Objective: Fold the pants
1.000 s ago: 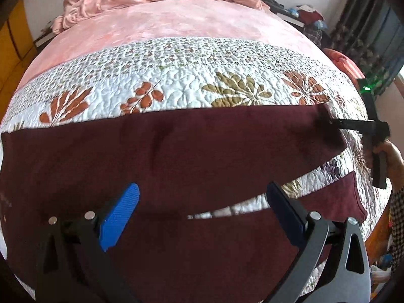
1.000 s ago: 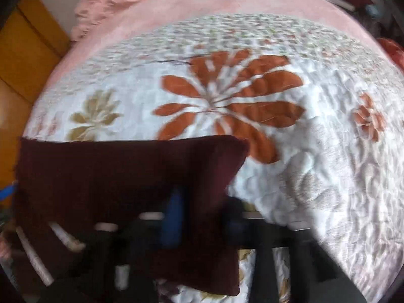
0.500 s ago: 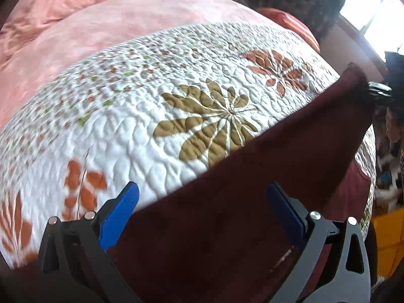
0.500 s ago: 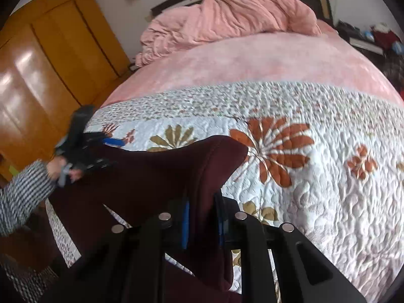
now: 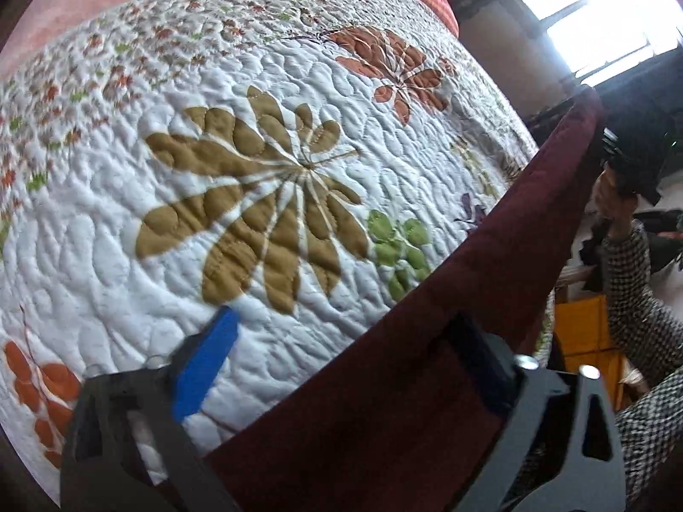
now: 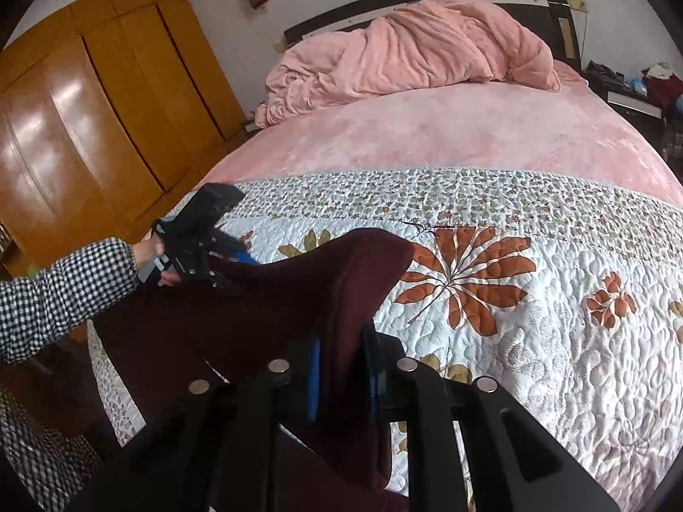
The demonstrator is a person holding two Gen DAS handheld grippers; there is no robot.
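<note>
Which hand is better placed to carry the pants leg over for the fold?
Right, probably. The right gripper is shut on the pants, lifted off the quilt; the left gripper is open.

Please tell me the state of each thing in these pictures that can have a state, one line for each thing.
pants: lifted off the quilt, held up at one end.
right gripper: shut on the pants.
left gripper: open, the pants lying across one finger.
pink duvet: bunched at the headboard.
wardrobe doors: closed.
</note>
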